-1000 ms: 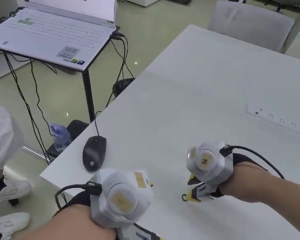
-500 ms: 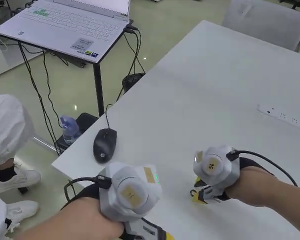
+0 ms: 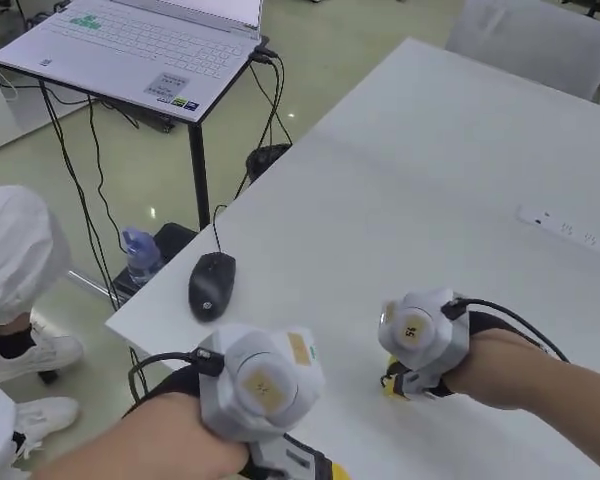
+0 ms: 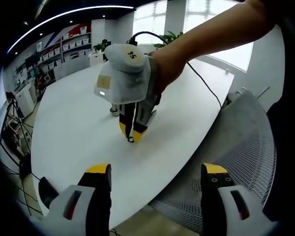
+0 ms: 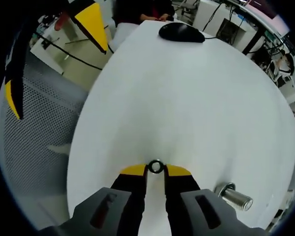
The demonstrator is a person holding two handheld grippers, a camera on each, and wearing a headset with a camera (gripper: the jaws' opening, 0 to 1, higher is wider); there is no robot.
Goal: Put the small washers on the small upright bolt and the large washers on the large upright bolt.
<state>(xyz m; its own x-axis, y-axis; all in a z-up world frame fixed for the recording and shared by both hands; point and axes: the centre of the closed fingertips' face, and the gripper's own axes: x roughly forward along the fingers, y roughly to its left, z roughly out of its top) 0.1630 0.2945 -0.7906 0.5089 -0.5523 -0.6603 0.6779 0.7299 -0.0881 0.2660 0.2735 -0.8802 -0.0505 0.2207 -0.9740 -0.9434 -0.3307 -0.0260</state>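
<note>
The white table [image 3: 410,180] lies bare across its middle, open for passage. A computer mouse [image 3: 211,285] sits near its left corner, a power strip [image 3: 570,232] toward the far right; a bolt [image 5: 234,195] stands just beside the right gripper [image 5: 156,170].

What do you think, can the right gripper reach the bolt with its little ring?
Probably yes. The right gripper pinches the washer in its jaws, and the bolt stands close beside them with only bare table between.

The right tongs [image 3: 392,386] (pinching a washer [image 5: 156,166]) edged left.
</note>
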